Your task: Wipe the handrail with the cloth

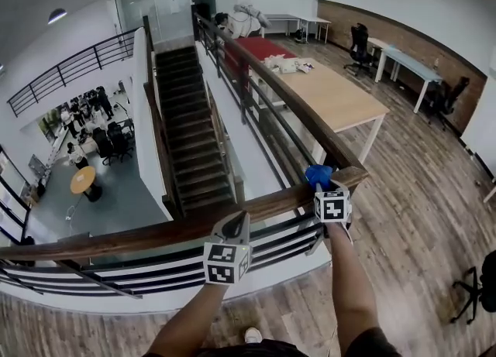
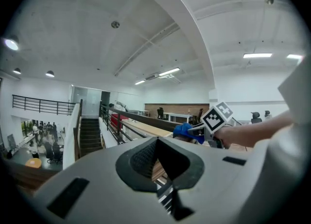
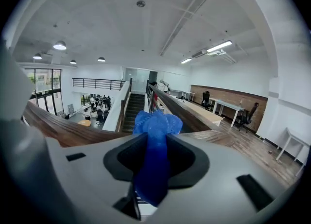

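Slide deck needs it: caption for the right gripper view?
Blue cloth pinched in the right tongs, at the wooden handrail.

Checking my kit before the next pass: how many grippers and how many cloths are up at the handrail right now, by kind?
Grippers: 2, the left gripper, shut and empty, and the right gripper
Cloths: 1, the blue cloth, clamped in the right gripper
Total: 3

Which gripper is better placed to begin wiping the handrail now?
Right: the right gripper is shut on the blue cloth, at the corner of the handrail. The left gripper is shut with nothing between its jaws.
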`<state>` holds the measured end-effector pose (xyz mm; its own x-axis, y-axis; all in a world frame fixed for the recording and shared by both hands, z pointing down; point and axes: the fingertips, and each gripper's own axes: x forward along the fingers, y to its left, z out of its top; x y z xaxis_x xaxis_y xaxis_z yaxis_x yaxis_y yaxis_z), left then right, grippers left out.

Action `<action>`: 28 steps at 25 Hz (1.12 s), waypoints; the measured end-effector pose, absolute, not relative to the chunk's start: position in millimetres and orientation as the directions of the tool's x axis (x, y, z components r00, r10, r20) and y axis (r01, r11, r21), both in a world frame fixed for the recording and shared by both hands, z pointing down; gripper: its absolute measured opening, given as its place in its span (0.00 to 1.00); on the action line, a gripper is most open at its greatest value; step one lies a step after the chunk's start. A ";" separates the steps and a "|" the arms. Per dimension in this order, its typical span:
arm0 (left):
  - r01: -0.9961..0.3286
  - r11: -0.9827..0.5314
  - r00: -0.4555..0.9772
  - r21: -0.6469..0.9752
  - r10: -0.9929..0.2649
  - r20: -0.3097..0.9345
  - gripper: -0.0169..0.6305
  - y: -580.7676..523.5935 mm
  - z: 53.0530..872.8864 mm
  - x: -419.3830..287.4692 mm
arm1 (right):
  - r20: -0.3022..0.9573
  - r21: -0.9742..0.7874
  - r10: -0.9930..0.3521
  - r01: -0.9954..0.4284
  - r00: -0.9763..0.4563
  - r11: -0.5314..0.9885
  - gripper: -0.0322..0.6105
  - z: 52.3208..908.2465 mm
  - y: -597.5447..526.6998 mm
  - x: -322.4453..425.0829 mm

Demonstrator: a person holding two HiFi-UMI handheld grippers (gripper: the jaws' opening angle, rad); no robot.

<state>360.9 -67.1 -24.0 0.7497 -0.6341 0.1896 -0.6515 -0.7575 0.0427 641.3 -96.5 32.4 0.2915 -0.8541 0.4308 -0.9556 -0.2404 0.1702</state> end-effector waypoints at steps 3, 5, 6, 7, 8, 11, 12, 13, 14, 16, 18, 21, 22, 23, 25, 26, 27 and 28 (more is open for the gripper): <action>-0.636 -0.769 0.766 0.071 -0.616 0.186 0.02 -63.6 -25.5 382.8 | 0.449 0.212 -0.824 -0.937 0.345 -0.277 0.24 31.3 -92.8 685.1; -0.646 -0.754 0.760 0.121 -0.622 0.187 0.02 -63.6 -22.3 386.1 | 0.457 0.211 -0.808 -0.928 0.371 -0.307 0.24 33.6 -89.8 711.4; -0.650 -0.747 0.758 0.139 -0.625 0.189 0.02 -63.1 -20.4 386.1 | 0.460 0.209 -0.801 -0.924 0.383 -0.322 0.24 35.0 -88.3 722.7; -0.652 -0.743 0.757 0.149 -0.625 0.191 0.02 -62.1 -19.0 385.8 | 0.463 0.210 -0.795 -0.920 0.393 -0.332 0.24 35.5 -86.8 732.0; -0.652 -0.743 0.757 0.151 -0.624 0.194 0.02 -61.1 -18.4 384.9 | 0.467 0.215 -0.788 -0.916 0.401 -0.338 0.24 35.0 -85.4 739.5; -0.653 -0.746 0.755 0.131 -0.625 0.198 0.02 -63.6 -19.9 378.1 | 0.475 0.231 -0.775 -0.909 0.418 -0.348 0.24 29.7 -87.2 752.4; -0.652 -0.747 0.755 0.127 -0.625 0.197 0.02 -64.9 -20.9 374.3 | 0.475 0.232 -0.772 -0.907 0.422 -0.352 0.24 28.0 -88.9 754.3; -0.651 -0.749 0.756 0.126 -0.624 0.195 0.02 -64.7 -21.6 369.8 | 0.475 0.236 -0.770 -0.904 0.427 -0.356 0.24 27.2 -89.5 755.5; -0.648 -0.751 0.759 0.126 -0.622 0.191 0.02 -62.7 -21.8 365.1 | 0.474 0.245 -0.766 -0.901 0.434 -0.359 0.24 26.9 -88.2 756.6; -0.648 -0.751 0.760 0.126 -0.625 0.177 0.02 -57.7 -22.0 354.9 | 0.451 0.245 -0.774 -0.896 0.444 -0.371 0.24 19.4 -80.9 755.3; -0.674 -0.729 0.737 0.118 -0.654 0.172 0.02 -56.2 -20.4 335.2 | 0.373 0.143 -0.834 -0.913 0.407 -0.382 0.24 -7.1 -70.5 727.8; -0.743 -0.657 0.669 0.129 -0.724 0.168 0.02 -58.8 -10.9 274.7 | 0.210 -0.013 -0.932 -0.953 0.294 -0.303 0.24 -29.7 -57.8 639.3; -0.763 -0.631 0.646 0.139 -0.747 0.155 0.02 -61.5 -8.5 248.8 | 0.170 -0.032 -0.956 -0.968 0.239 -0.248 0.24 -27.3 -58.5 601.4; -0.782 -0.607 0.623 0.145 -0.769 0.142 0.02 -64.3 -6.4 222.1 | 0.143 -0.037 -0.973 -0.982 0.179 -0.186 0.24 -24.6 -59.9 559.5; -0.814 -0.564 0.579 0.137 -0.805 0.129 0.02 -68.3 -2.4 168.8 | 0.116 -0.052 -0.991 -0.997 0.059 -0.065 0.24 -21.8 -59.2 471.4; -0.829 -0.544 0.558 0.131 -0.819 0.131 0.02 -68.9 -0.1 142.3 | 0.110 -0.074 -0.994 -0.997 0.002 -0.010 0.24 -20.2 -56.9 429.6; -0.844 -0.520 0.534 0.130 -0.834 0.137 0.02 -68.3 3.3 115.0 | 0.108 -0.100 -0.993 -0.994 -0.056 0.045 0.24 -18.1 -54.1 389.2; -0.863 -0.488 0.504 0.135 -0.851 0.148 0.02 -66.4 8.6 86.1 | 0.109 -0.119 -0.987 -0.988 -0.116 0.103 0.24 -14.9 -51.5 349.0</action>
